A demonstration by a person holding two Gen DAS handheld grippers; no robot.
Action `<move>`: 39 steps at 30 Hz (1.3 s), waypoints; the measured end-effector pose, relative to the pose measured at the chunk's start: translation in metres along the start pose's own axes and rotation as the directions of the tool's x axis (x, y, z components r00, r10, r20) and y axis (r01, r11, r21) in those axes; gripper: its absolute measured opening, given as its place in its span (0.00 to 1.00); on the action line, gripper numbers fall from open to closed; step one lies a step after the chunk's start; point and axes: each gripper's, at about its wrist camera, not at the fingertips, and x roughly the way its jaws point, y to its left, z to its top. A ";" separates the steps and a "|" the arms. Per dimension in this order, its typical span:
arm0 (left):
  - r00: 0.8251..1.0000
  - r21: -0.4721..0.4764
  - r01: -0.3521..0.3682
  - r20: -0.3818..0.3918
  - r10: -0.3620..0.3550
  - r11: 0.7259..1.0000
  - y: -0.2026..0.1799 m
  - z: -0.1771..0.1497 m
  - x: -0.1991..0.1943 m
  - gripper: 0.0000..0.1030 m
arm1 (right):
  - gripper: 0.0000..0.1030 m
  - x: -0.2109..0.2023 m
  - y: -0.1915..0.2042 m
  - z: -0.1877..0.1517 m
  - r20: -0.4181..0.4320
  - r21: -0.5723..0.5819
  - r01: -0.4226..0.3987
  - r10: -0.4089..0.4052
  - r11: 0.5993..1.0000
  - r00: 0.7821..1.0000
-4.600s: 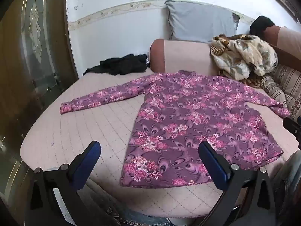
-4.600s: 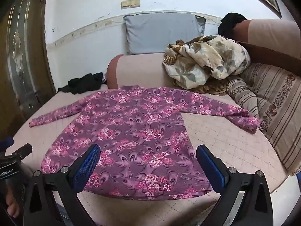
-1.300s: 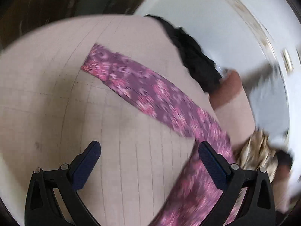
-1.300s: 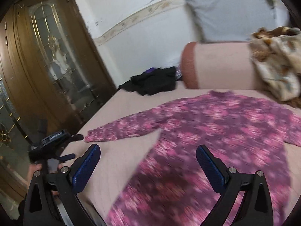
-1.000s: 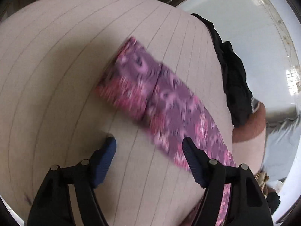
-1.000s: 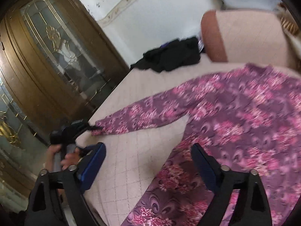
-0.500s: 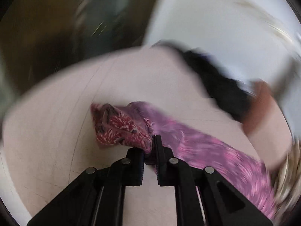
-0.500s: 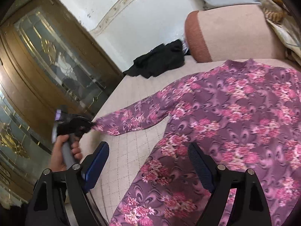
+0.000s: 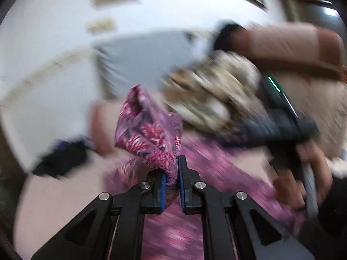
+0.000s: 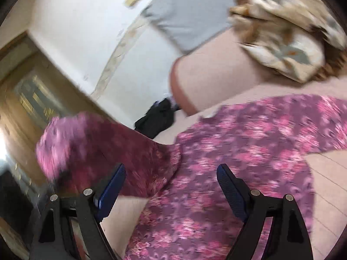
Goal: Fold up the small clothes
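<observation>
A purple and pink floral long-sleeved top [image 10: 249, 151] lies spread on the pale pink bed. My left gripper [image 9: 172, 169] is shut on the end of its sleeve [image 9: 149, 134], which stands bunched above the blue pads, lifted off the bed. In the right wrist view that raised sleeve [image 10: 91, 149] arcs up at the left, over the top's body. My right gripper [image 10: 171, 177] hovers open above the top's body, nothing between its fingers. In the left wrist view a hand [image 9: 303, 173] holds the right gripper's dark body at the right edge. Both views are blurred.
A grey pillow [image 10: 195, 10] and a crumpled beige floral blanket [image 10: 286, 28] lie at the head of the bed by a pink bolster [image 10: 208, 73]. A black garment [image 10: 158, 117] sits at the far corner. A wooden glass-panelled door [image 10: 28, 99] stands at the left.
My left gripper closed on the sleeve end, lifted it off the bed and swung it across toward the top's body, rolling as it went. My right gripper shifted over the top, still open.
</observation>
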 end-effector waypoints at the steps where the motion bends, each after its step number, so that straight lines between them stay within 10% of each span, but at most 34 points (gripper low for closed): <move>1: 0.996 0.021 0.051 -0.076 -0.049 0.998 -0.013 -0.018 0.019 0.09 | 0.87 -0.003 -0.014 0.003 0.000 0.017 0.027 -0.027 0.999 1.000; 5: 0.948 0.220 0.145 -0.311 -0.072 0.965 -0.072 -0.079 0.074 0.09 | 0.87 -0.003 -0.055 0.013 -0.043 0.110 0.056 -0.051 0.992 0.998; 10: 0.921 0.376 0.226 -0.383 -0.071 0.898 -0.106 -0.109 0.069 0.15 | 0.87 0.029 -0.061 0.002 -0.213 0.110 0.073 -0.049 0.991 0.976; 14: 0.864 0.307 0.411 -0.430 -0.260 0.858 -0.096 -0.095 0.034 0.55 | 0.87 0.048 -0.050 -0.013 -0.331 0.029 0.079 -0.066 0.996 0.941; 16: 0.866 0.255 0.440 -0.375 -0.332 0.861 -0.071 -0.084 0.015 0.77 | 0.87 0.055 -0.053 -0.022 -0.381 0.003 0.077 -0.071 0.997 0.922; 21: 0.928 -0.043 0.190 -0.319 -0.194 0.981 0.042 -0.053 0.037 0.80 | 0.87 0.072 -0.066 -0.036 -0.448 -0.018 0.151 -0.143 0.988 0.883; 23: 0.927 -0.222 0.032 -0.357 -0.112 0.974 0.094 -0.055 0.056 0.80 | 0.84 0.076 -0.066 -0.037 -0.444 -0.017 0.140 -0.133 0.990 0.886; 27: 0.915 -0.718 -0.091 -0.334 -0.227 0.690 0.203 -0.097 0.066 0.79 | 0.77 0.076 -0.052 -0.037 -0.406 -0.024 0.058 -0.063 0.998 0.912; 32: 0.922 -0.886 -0.161 -0.292 -0.253 0.435 0.261 -0.121 0.088 0.75 | 0.76 0.079 -0.018 -0.016 -0.343 0.059 -0.080 0.096 0.995 0.934; 36: 0.877 -0.922 -0.217 -0.329 -0.351 0.322 0.272 -0.143 0.135 0.44 | 0.76 0.116 0.035 0.022 -0.370 -0.046 -0.115 0.090 0.992 0.925; 38: 0.878 -0.930 -0.231 -0.326 -0.351 0.285 0.272 -0.157 0.139 0.37 | 0.76 0.157 0.055 0.039 -0.408 -0.106 -0.131 0.077 0.986 0.910; 39: 0.884 -0.943 -0.248 -0.314 -0.346 0.222 0.276 -0.169 0.140 0.37 | 0.74 0.172 0.057 0.043 -0.426 -0.104 -0.133 0.077 0.986 0.902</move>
